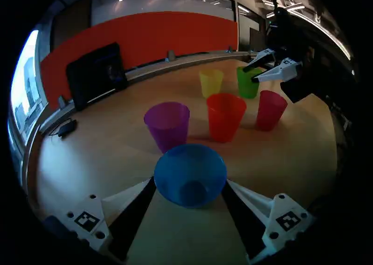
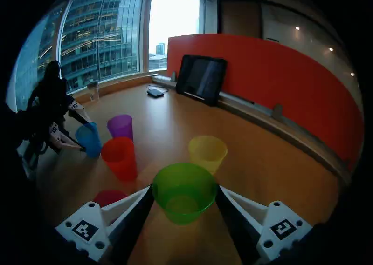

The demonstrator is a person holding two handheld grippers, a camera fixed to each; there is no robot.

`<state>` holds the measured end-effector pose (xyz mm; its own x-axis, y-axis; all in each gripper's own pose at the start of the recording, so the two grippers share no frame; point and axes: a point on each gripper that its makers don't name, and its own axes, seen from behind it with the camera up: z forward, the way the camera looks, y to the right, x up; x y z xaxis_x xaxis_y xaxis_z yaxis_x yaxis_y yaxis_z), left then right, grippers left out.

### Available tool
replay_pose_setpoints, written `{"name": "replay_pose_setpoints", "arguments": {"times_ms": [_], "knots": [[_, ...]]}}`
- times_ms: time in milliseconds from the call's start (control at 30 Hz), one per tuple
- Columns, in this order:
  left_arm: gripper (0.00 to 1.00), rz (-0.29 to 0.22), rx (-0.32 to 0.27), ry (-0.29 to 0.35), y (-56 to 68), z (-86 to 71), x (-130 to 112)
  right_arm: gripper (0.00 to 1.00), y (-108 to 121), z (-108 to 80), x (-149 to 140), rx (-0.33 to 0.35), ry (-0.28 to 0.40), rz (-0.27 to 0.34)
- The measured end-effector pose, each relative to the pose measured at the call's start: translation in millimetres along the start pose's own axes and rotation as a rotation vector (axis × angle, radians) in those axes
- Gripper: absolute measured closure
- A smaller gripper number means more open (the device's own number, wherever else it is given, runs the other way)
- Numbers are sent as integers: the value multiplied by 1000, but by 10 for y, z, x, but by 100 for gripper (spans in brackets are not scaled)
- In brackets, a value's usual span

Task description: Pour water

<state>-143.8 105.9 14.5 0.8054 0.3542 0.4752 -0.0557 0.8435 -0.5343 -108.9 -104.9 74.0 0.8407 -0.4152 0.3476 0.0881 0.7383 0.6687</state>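
- Left tongs (image 1: 189, 185) clamped on the blue cup (image 1: 190, 169), 1 finger pressing each side; cup at 6 o'clock in the left gripper view, mouth toward the camera.
- Right tongs (image 2: 184, 191) clamped the same way on the green cup (image 2: 184, 197), at 6 o'clock in the right gripper view.
- Water: cannot tell whether either cup holds any; the insides are dim.
- Step, my read: bring the 2 held cups together for the pour. They are well apart now.
- Doing it well: carry the source cup level and lift it over the standing cups. Tilt slowly, and only once its rim is above the receiver's mouth. The thin plastic probably flexes, so no extra squeeze.
- In the way, seen from the blue cup: purple cup (image 1: 167, 125) at 11 o'clock, orange cup (image 1: 225, 116) at 1, pink cup (image 1: 270, 109) at 2, yellow cup (image 1: 210, 82) at 12, farther back.
- Table (image 1: 93, 162): glossy wood with soft reflections, so a spill would likely spread.
- Room: orange wall (image 1: 163, 37), dark monitor (image 2: 201, 78) leaning on it, small dark device (image 2: 155, 92) on the table, windows (image 2: 102, 37) facing towers.
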Motion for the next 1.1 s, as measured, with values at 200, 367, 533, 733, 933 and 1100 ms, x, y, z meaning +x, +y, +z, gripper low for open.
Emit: {"name": "replay_pose_setpoints", "arguments": {"times_ms": [200,367,533,733,933,1100], "knots": [[1,-12,-14,-7,34,-21,-26,7,7,22,-51,3,-17,-3],[1,-22,-21,4,57,-59,-13,7,23,51,-126,7,-36,-1],[1,-22,-22,6,71,-89,-17,7,35,74,-187,11,-58,-2],[1,-21,-18,10,55,-115,-11,7,51,90,-245,12,-82,-17],[1,-20,-17,12,58,-133,-2,6,58,99,-301,10,-98,-31],[1,-18,-18,16,68,-148,10,6,56,95,-310,13,-103,-34]]}}
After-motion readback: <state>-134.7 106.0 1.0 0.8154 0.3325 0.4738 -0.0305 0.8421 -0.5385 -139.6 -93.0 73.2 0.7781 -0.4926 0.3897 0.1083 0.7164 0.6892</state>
